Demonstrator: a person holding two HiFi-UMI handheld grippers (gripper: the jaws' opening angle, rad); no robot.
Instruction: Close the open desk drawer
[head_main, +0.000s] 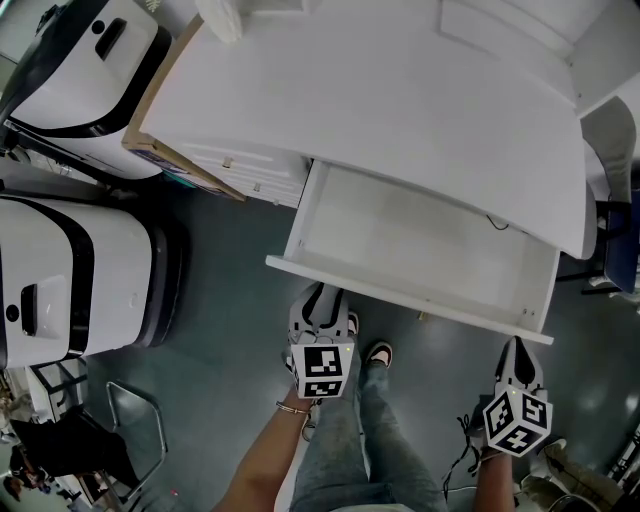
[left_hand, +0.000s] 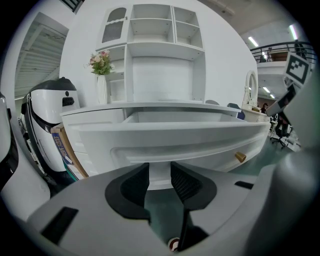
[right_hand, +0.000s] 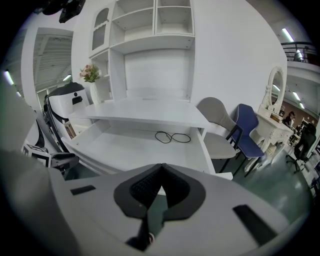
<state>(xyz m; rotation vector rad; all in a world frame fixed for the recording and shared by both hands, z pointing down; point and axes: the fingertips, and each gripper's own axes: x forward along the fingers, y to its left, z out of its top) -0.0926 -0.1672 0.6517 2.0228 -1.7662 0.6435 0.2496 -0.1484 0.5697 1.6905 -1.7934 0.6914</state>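
The white desk (head_main: 400, 90) has its drawer (head_main: 420, 250) pulled far out, and the front panel (head_main: 400, 298) faces me. Inside lies only a thin black cable (right_hand: 172, 136) near the back. My left gripper (head_main: 322, 294) is just short of the panel's left part; its jaws stand open with nothing between them (left_hand: 160, 175). A small brass knob (left_hand: 240, 156) shows on the panel to its right. My right gripper (head_main: 516, 348) hangs below the panel's right end, apart from it, with its pads pressed together on nothing (right_hand: 161, 170).
Two white machines (head_main: 80, 80) (head_main: 70, 280) stand left of the desk, with a cardboard sheet (head_main: 160, 110) leaning between. A grey chair (right_hand: 217, 125) and a blue chair (right_hand: 250, 132) are at the desk's right. My legs (head_main: 370, 440) stand between the grippers.
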